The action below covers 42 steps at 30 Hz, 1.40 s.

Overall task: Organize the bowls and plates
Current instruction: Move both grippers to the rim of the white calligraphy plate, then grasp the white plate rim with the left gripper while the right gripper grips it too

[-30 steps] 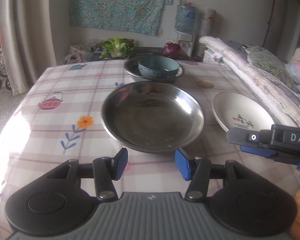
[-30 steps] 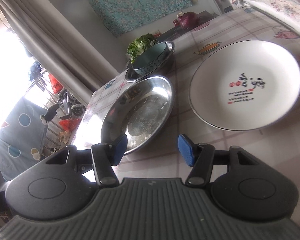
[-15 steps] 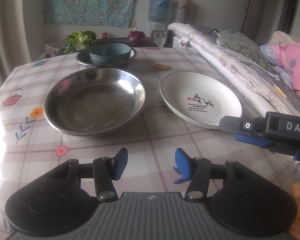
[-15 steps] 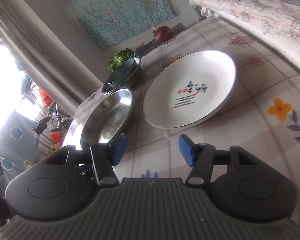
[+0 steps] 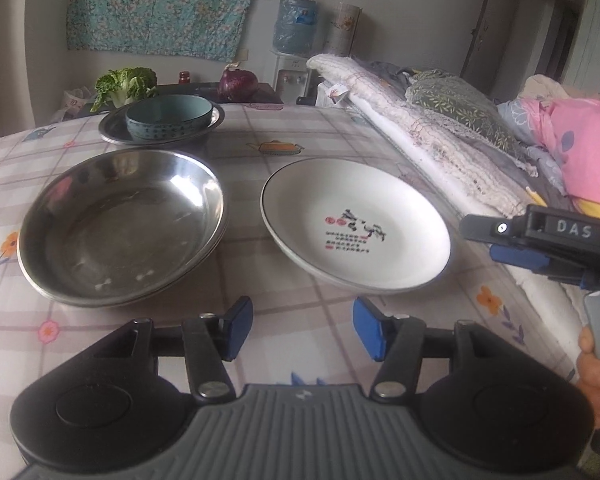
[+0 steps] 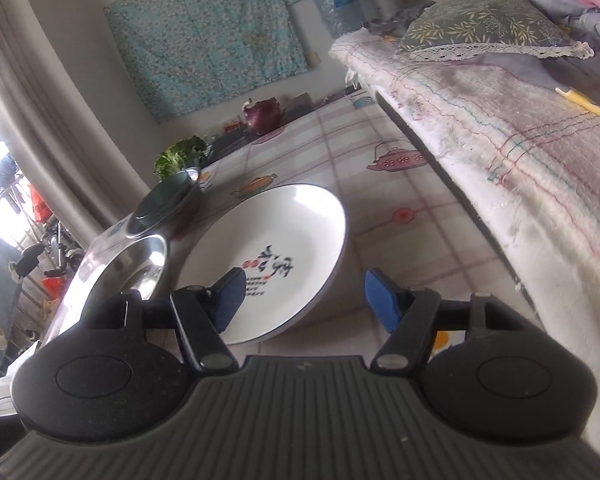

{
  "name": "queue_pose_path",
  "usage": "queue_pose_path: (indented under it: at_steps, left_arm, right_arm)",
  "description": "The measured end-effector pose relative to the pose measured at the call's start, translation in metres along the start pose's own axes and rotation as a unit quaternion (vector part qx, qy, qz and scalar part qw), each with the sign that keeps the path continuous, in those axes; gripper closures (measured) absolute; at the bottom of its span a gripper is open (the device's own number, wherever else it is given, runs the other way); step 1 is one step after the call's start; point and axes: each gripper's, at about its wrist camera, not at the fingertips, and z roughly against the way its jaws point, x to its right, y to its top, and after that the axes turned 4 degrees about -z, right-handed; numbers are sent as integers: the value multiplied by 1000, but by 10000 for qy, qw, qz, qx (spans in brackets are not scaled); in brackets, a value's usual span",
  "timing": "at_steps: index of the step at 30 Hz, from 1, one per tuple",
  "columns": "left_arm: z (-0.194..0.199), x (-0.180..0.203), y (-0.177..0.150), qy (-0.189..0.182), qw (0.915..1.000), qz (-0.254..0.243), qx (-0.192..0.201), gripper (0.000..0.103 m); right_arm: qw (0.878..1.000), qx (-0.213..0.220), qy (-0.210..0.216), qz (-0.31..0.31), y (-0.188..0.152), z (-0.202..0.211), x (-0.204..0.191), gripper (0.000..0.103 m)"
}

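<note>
The left gripper (image 5: 303, 332) hovered over the table (image 5: 284, 160) with its jaws opening, moderately apart, and nothing but checked cloth between the blue pads. At its 1 o'clock, near, lay the white plate (image 5: 356, 224) with printed characters; at 11 o'clock, just beside that plate, lay the steel basin (image 5: 120, 226). Farther off at 11 o'clock a teal bowl (image 5: 169, 122) sat inside a steel dish (image 5: 112, 132). Beyond these, at 12 o'clock, were a leafy green (image 5: 125, 84) and a red onion (image 5: 238, 84).

The right gripper (image 6: 304, 300) was also empty, its jaws opening; its left pad (image 6: 230, 300) stood over the near rim of the white plate (image 6: 292, 232), its right pad over bare table (image 6: 400, 184). I cannot tell whether the pad touched the plate. At its 10 o'clock was the steel basin (image 6: 140, 256), and past it the teal bowl (image 6: 164, 204). A bed (image 6: 520, 128) with folded bedding ran along 2 o'clock.

In the left view the right gripper (image 5: 500, 240) appeared at 3 o'clock, well right of the plate, held by a hand (image 5: 598, 376).
</note>
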Motion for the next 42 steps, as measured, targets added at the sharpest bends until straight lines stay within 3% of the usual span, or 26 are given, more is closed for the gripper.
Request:
queue_pose_path:
  at_steps: [6, 16, 18, 25, 28, 42]
  left_arm:
    - [-20, 5, 13, 100, 9999, 91, 74, 45]
    - [-50, 14, 21, 302, 9995, -29, -109, 57]
    - [-52, 12, 22, 298, 9995, 22, -139, 59]
    - [-58, 7, 24, 262, 9995, 75, -184, 73]
    - [-60, 9, 25, 317, 9993, 40, -181, 74]
    - [-30, 11, 12, 205, 9992, -342, -66, 75]
  right_arm:
    - [9998, -194, -63, 74, 12, -29, 4, 37]
    - [9984, -290, -231, 437, 29, -69, -3, 40]
    - [9982, -314, -257, 447, 31, -75, -2, 43]
    - [9977, -452, -296, 413, 30, -96, -1, 75]
    - [9973, -441, -394, 442, 27, -98, -3, 80]
    - [9955, -684, -326, 578, -1, -65, -11, 80]
